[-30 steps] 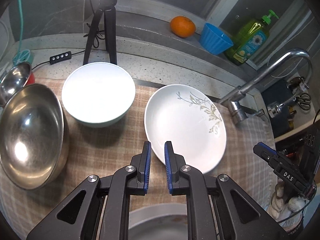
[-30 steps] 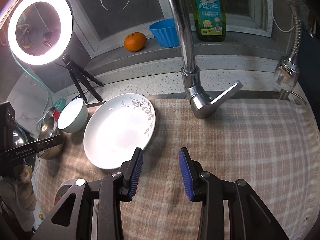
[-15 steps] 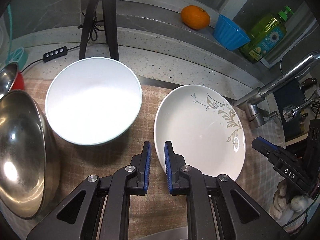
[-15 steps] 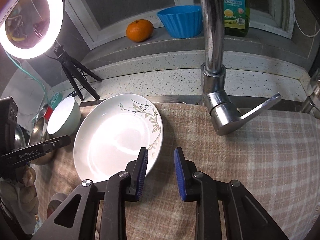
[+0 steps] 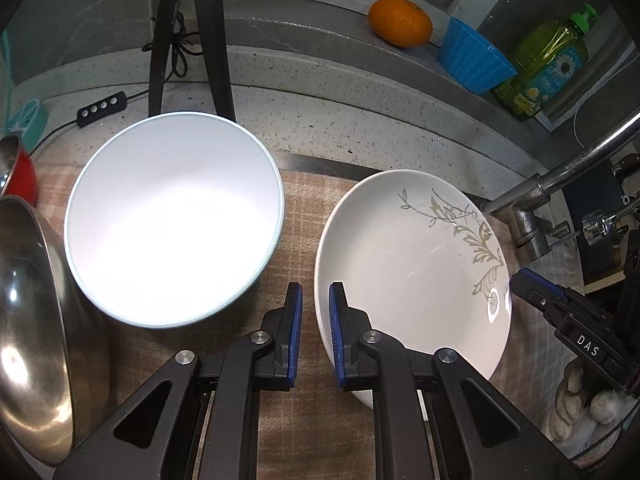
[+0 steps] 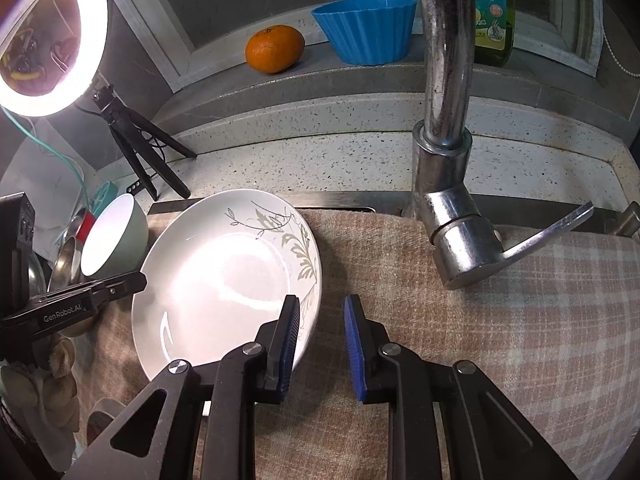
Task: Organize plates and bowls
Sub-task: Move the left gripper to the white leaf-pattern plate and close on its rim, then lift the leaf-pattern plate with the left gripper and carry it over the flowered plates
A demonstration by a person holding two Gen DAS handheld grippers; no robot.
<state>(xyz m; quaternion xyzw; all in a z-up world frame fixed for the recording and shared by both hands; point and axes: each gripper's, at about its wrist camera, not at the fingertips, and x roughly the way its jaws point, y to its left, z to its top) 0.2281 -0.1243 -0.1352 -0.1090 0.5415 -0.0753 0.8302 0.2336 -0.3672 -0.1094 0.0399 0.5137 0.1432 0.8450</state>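
There is one white plate [image 5: 404, 264] with a leaf pattern, lying on a checked cloth [image 6: 500, 340] that is spread by the tap [image 6: 448, 152]. Just left of it sits one white bowl [image 5: 172, 216], close to the plate but not touching it. Further left are two steel bowls; the big one [image 5: 32, 320] is right beside the white bowl, and the small one [image 5: 10, 160] with a red outside is behind it. On the ledge at the back I count one orange [image 6: 275, 49], one blue cup [image 6: 366, 30] and one green soap bottle [image 5: 548, 64]. One ring light [image 6: 48, 40] stands on a black tripod [image 5: 188, 36] behind the white bowl. Both claws point steeply down at the cloth. The left claw [image 5: 316, 334] has its jaws nearly pressed together with a thin gap and nothing in it; its right finger sits over the plate's left rim. The right claw [image 6: 320, 346] has just been closing, and its jaws are a bit apart with only cloth showing between them; its left finger [image 6: 286, 344] is over the plate's right rim. A gloved hand [image 5: 588, 408] holds the right claw.
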